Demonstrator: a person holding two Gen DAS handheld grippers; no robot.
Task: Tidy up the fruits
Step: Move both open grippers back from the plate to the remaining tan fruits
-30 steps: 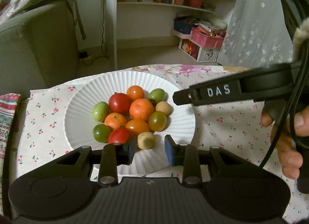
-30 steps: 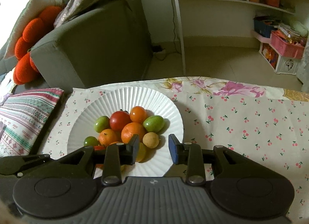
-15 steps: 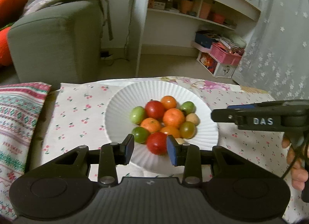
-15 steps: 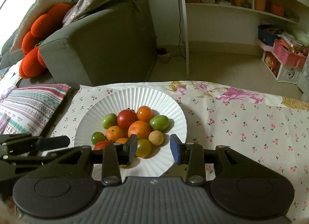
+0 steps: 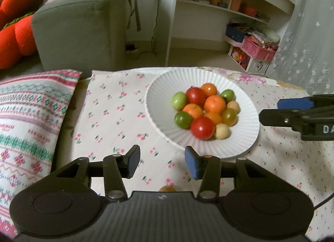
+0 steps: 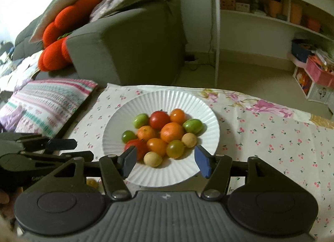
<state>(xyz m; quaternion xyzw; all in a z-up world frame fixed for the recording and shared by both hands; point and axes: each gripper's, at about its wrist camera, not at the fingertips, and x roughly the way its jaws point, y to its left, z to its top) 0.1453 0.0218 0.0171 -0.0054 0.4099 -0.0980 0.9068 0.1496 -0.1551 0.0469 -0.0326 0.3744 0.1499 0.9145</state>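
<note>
A white ribbed plate [image 5: 246, 135] [image 6: 162, 97] on the cherry-print cloth holds a pile of small fruits: red tomatoes [image 5: 202, 127], orange tangerines [image 5: 215, 104], green ones [image 5: 179, 100] and beige ones [image 5: 222, 130]. My left gripper [image 5: 161, 163] hangs over the cloth just left of the plate's near rim, its jaws opening with nothing between them. A small brown fruit [image 5: 167, 188] lies on the cloth under it. My right gripper [image 6: 166, 162] hovers over the plate's near edge. Its jaws are opening too, above a beige fruit [image 6: 152, 159], and they grip nothing.
A striped cushion [image 5: 31, 116] lies left of the cloth. Behind it stands a grey sofa [image 6: 129, 49] with red cushions. Beyond the table's far edge are a white shelf unit [image 5: 219, 12] and a pink basket [image 5: 258, 48] on the floor.
Both grippers' jaws have spread wider. My left gripper moved off the plate to the left, and a small brown fruit now shows on the cloth beneath it. My right gripper drew back a little.
</note>
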